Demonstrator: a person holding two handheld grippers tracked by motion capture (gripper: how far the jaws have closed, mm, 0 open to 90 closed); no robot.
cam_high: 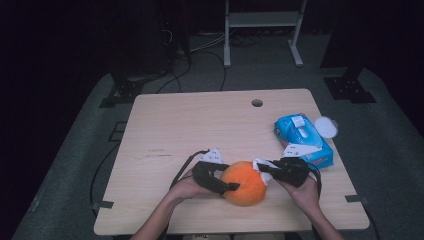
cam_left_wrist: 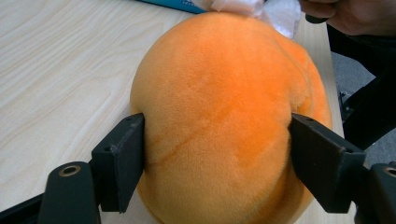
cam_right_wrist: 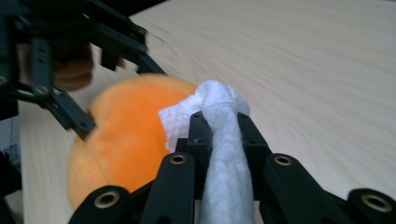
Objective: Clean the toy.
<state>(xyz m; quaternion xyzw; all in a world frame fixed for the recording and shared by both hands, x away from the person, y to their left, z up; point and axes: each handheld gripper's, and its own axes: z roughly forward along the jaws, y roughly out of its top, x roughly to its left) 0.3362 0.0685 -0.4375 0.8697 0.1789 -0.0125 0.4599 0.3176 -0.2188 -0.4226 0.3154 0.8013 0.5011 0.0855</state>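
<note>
High view puts the orange plush toy (cam_high: 243,183) near the front edge of the wooden table (cam_high: 200,120), at about 6 o'clock from the table's middle; the left gripper (cam_high: 231,187) reaches it from 9 o'clock and the right gripper (cam_high: 262,168) from 2 o'clock, with a hand behind each.

Left gripper view has the 2 jaws pressed into the plush's flanks, denting the fur on both sides, so the toy is grasped and steadied; right gripper view has the jaws clenched on a twisted white wet wipe (cam_right_wrist: 219,140), whose bunched free end lies against the plush's upper side.

As a judgement, the work is wiping the toy and it is in its middle stretch: the wipe is already out of the blue wipe pack (cam_high: 303,140) at 2 o'clock, whose lid stands open with a white round cap (cam_high: 325,126) beside it; the toy is braced and the wipe is in contact; most of the fur is left to cover, and the wipe is not yet put away.

The plush is a rounded, slightly flattened dome; its long axis runs roughly from 10 o'clock to 4 o'clock in the high view, with a shallow seam or cleft along it; which end is its front I cannot tell.
</note>
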